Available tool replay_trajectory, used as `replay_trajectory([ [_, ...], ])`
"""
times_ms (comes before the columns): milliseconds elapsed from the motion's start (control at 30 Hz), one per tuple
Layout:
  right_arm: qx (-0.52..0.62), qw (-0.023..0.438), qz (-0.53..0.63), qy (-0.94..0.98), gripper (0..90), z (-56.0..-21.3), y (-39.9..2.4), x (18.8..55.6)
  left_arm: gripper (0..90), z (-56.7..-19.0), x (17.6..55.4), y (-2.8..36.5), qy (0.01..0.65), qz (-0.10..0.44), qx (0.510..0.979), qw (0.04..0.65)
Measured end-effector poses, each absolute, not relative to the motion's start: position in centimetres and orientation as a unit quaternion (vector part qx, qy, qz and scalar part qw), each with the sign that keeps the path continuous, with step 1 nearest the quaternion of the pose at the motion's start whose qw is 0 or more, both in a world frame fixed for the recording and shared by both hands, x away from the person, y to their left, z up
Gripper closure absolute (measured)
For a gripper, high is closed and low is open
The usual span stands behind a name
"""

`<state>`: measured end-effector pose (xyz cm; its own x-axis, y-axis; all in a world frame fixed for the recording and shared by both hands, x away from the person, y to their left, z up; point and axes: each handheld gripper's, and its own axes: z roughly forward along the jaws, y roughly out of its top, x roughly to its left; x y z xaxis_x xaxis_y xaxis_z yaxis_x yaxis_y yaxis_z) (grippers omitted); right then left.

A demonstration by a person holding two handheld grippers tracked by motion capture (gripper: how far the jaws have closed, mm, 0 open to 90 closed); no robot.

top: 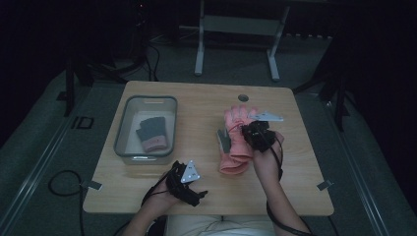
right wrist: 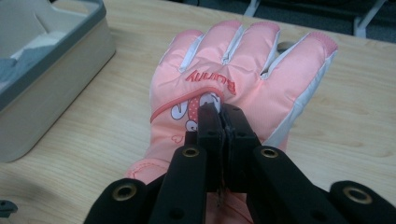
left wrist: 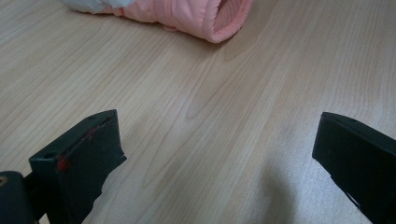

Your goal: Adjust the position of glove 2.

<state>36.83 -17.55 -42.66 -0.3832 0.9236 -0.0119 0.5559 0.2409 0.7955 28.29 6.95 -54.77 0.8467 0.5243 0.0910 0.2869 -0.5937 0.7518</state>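
I am pinching the back of the pink glove [right wrist: 243,88] with my right gripper [right wrist: 218,112], its jaws closed tight on a fold of the fabric just below the printed word, which reads "Bunny" upside down from my side, beside a small cartoon patch. The glove is lying near the middle of the bench [top: 196,191], probably so I can carry it to the grey bin [top: 123,129] where a dark glove [top: 152,132] is already lying. My left gripper [top: 189,173] is resting near the front edge, jaws standing wide open and holding nothing.
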Motion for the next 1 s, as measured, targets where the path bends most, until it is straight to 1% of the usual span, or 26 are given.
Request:
replay_trajectory([
  [200,0.510,0.235,0.348,0.751,87.4,-44.6,-15.9,36.9,1.1,-54.8,28.3,6.7,0.226,0.151,0.883,0.383],
  [267,0.510,0.239,0.339,0.753,87.4,-45.2,-15.5,36.9,1.1,-54.9,28.2,6.6,0.225,0.152,0.883,0.383],
  [533,0.524,0.231,0.312,0.758,86.2,-47.9,-15.2,37.9,1.1,-54.9,28.3,6.7,0.224,0.151,0.883,0.384],
  [833,0.520,0.221,0.315,0.762,79.4,-48.9,-14.9,38.4,1.1,-54.9,28.3,6.7,0.225,0.152,0.882,0.386],
  [867,0.515,0.222,0.323,0.762,75.1,-48.3,-15.0,38.2,1.1,-54.9,28.3,6.8,0.225,0.152,0.881,0.387],
  [933,0.508,0.222,0.335,0.762,70.8,-47.6,-15.1,38.0,1.1,-54.9,28.3,6.8,0.227,0.150,0.880,0.389],
  [1000,0.495,0.232,0.341,0.765,67.1,-46.8,-15.3,37.7,1.1,-54.9,28.4,6.9,0.228,0.149,0.879,0.391],
])
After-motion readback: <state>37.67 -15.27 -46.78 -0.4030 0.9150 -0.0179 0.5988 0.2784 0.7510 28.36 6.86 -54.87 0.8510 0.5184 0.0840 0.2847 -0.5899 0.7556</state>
